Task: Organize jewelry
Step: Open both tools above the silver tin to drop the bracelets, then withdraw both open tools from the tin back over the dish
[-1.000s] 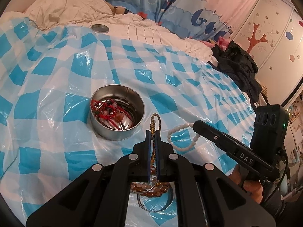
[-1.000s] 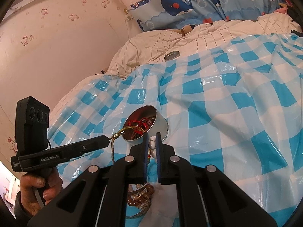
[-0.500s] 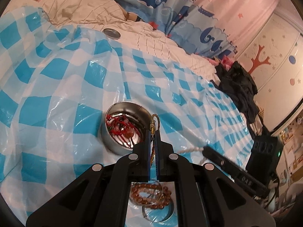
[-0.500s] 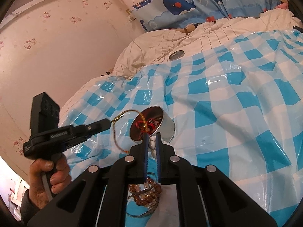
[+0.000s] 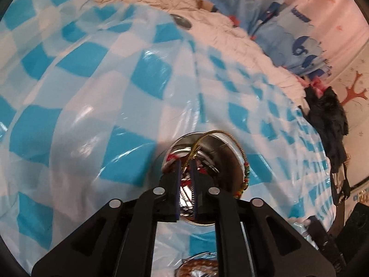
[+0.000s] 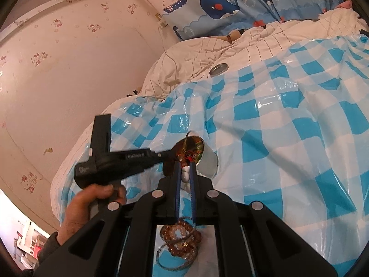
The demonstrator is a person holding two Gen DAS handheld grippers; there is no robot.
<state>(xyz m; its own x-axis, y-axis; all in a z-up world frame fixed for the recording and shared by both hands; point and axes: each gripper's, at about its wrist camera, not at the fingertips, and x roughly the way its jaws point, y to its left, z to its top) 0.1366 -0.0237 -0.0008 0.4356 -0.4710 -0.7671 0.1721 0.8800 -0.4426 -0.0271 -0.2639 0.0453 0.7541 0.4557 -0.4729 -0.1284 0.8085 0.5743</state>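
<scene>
L claw (image 5: 185, 161) now tilted over tin (image 5: 221, 143), jaws opening.

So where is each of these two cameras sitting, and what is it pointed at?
Left wrist: on the left hand-held gripper, looking steeply down into the metal tin; its jaws are opening, a gold cord bracelet draping off them.
Right wrist: on the right hand-held gripper, shut on white beads, facing across the checkered sheet; the person's left hand shows.
Shared: tin, bracelet, sheet, lid.
</scene>
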